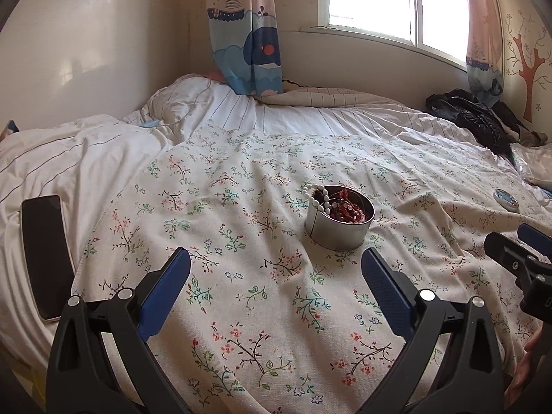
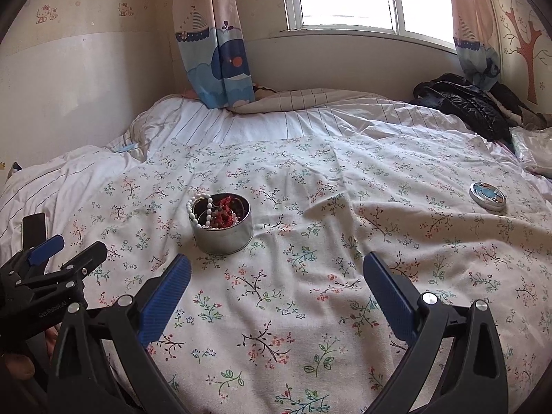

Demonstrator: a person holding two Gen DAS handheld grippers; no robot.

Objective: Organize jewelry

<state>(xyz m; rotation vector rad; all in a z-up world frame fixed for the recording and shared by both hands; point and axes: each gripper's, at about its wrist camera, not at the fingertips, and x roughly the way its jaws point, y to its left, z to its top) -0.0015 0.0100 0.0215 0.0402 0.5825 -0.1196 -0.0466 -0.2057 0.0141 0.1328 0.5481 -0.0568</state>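
A round silver tin (image 1: 339, 226) stands on the floral cloth (image 1: 262, 276), holding red beads (image 1: 345, 207) and a white bead string (image 1: 315, 195) draped over its rim. Its lid (image 1: 506, 200) lies apart to the right. My left gripper (image 1: 276, 269) is open and empty, just short of the tin. In the right wrist view the tin (image 2: 222, 229) sits ahead to the left, the lid (image 2: 488, 196) far right. My right gripper (image 2: 276, 272) is open and empty over bare cloth. The left gripper (image 2: 65, 252) shows at the left edge.
A black phone (image 1: 46, 255) lies on the striped white duvet (image 1: 86, 158) at the left. A black jacket (image 1: 476, 117) is heaped at the far right by the wall. Curtains (image 1: 245, 34) and a window (image 1: 396, 3) stand behind the bed.
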